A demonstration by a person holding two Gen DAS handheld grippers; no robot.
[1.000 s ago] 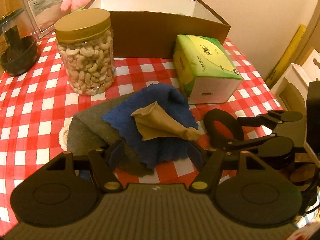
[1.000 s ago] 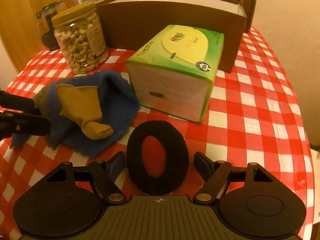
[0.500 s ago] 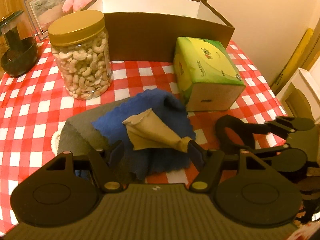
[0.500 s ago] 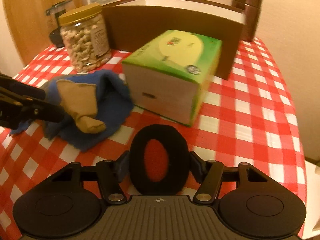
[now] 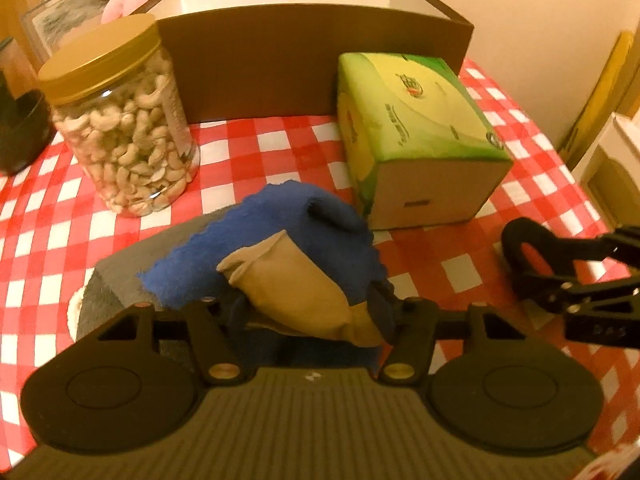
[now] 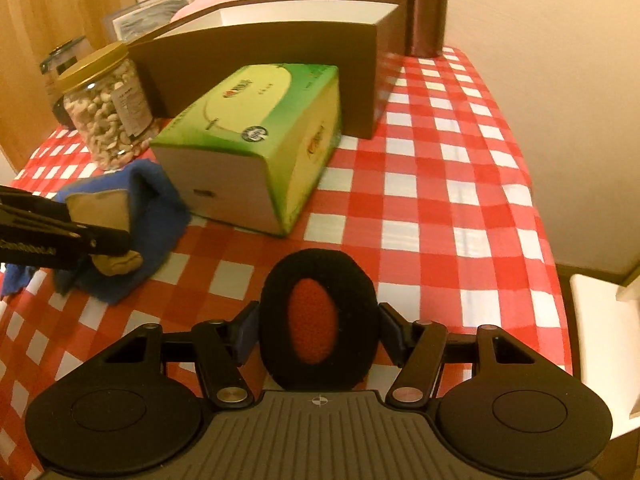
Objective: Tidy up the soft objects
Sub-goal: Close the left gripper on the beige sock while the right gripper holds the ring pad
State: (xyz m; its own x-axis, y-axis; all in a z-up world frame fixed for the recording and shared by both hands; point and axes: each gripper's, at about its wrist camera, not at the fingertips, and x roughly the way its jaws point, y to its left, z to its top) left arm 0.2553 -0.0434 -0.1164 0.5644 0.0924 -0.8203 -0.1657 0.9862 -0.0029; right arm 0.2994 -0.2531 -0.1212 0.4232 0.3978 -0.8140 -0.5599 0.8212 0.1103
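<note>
Table (image 6: pixel 436 184), red check cloth: your widest open stretch ran along the right side, bare up to the brown flasks (image 6: pixel 418 8). The right edge dropped off close to that lane.

Brown box (image 5: pixel 316 60) stood open-topped at the back, straight ahead of both claws. Likely the drop spot, though that was only a judgement.

Tissue box (image 6: pixel 256 148) lay between your right claw and the brown box, so a straight push would have met it; you needed to lift over or swing right. Nut jar (image 5: pixel 120 120) sat to the left, clear of the left claw's line.

Blue cloth (image 5: pixel 288 248) was heaped on a grey one (image 5: pixel 120 280), with a tan sock (image 5: pixel 296 292) on top, long axis running away-left to near-right.

Left claw (image 5: pixel 310 312): partly closed, fingers at either side of the sock; firm grip or not, you couldn't tell.

Right claw (image 6: pixel 318 334): closed onto a black foam ring (image 6: pixel 320 276), held upright, long axis vertical.
</note>
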